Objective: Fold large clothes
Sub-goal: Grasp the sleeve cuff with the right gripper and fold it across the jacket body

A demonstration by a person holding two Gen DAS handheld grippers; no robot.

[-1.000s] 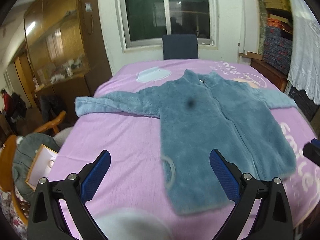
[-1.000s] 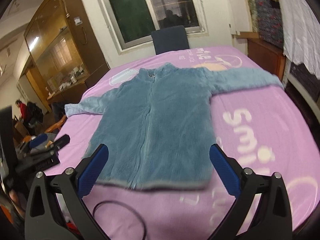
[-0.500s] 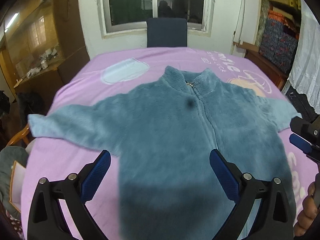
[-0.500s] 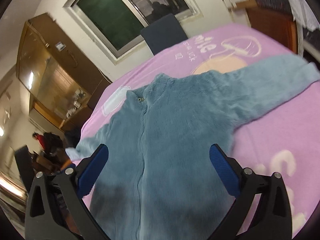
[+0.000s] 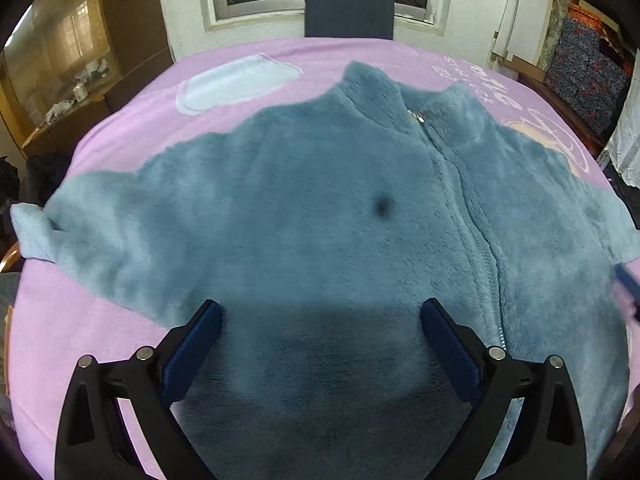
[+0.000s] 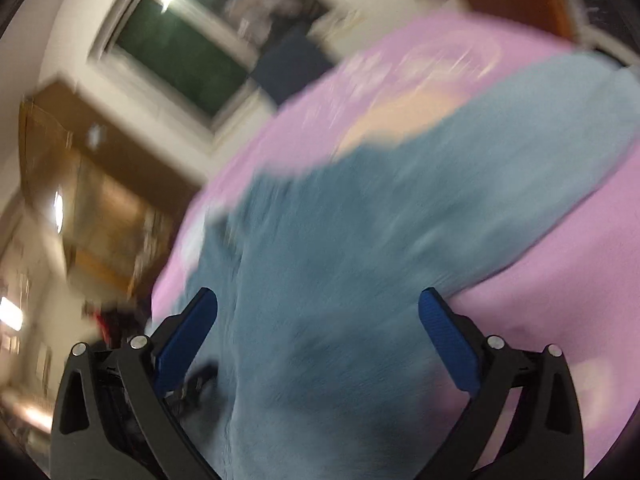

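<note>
both grippers, left gripper (image 5: 320, 332) and right gripper (image 6: 318, 320), are hanging released over the jacket (image 5: 340, 208); better gripping a sleeve (image 5: 80, 232) end first.

Both grippers nearer the jacket (image 5: 320, 208), right gripper (image 6: 318, 312) view tilted, blurred

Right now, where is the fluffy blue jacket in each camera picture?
Left wrist view: the fluffy blue jacket fills the middle, spread flat on the purple sheet, zipper right of centre.
Right wrist view: the jacket is blurred and tilted, running from bottom centre to the upper right.
Shared landmark: the dark blue chair under the window.
</note>
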